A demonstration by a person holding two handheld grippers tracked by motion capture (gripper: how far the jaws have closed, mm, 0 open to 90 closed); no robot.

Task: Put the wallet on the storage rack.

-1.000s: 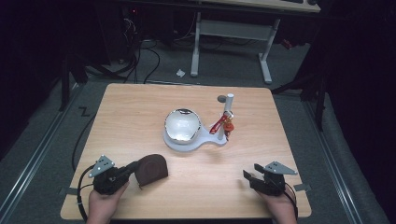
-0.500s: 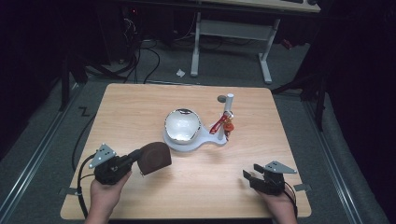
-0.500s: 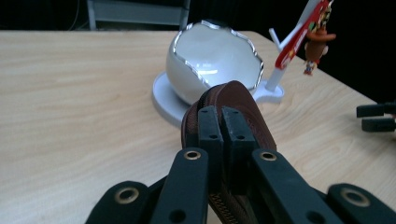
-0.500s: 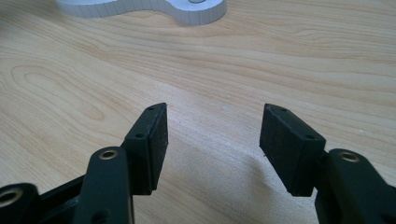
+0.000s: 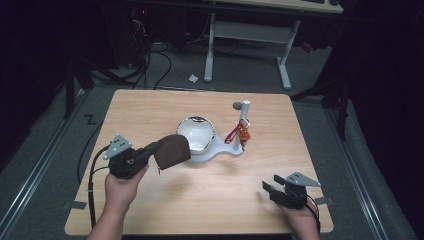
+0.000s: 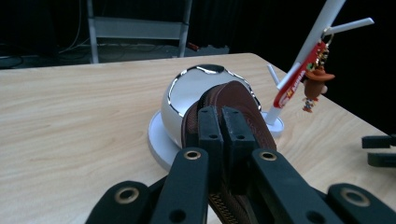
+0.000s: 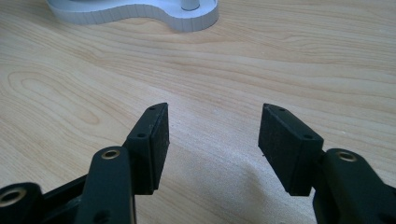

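Workspace surroundings: dark room, lit table.

A light wooden table (image 5: pixel 150 110) stands on grey carpeted floor (image 5: pixel 50 135). Beyond its far edge stands a white-legged desk frame (image 5: pixel 247 35), with black cables (image 5: pixel 150 65) and a scrap of white paper (image 5: pixel 193 78) on the floor. The walls lie in darkness.

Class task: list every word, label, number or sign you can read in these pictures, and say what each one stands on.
No text can be read anywhere.
Red keychain strap hanging on the white stand: pale lettering along it, too blurred to read.
Brown zip pouch in the left gripper: no label visible.
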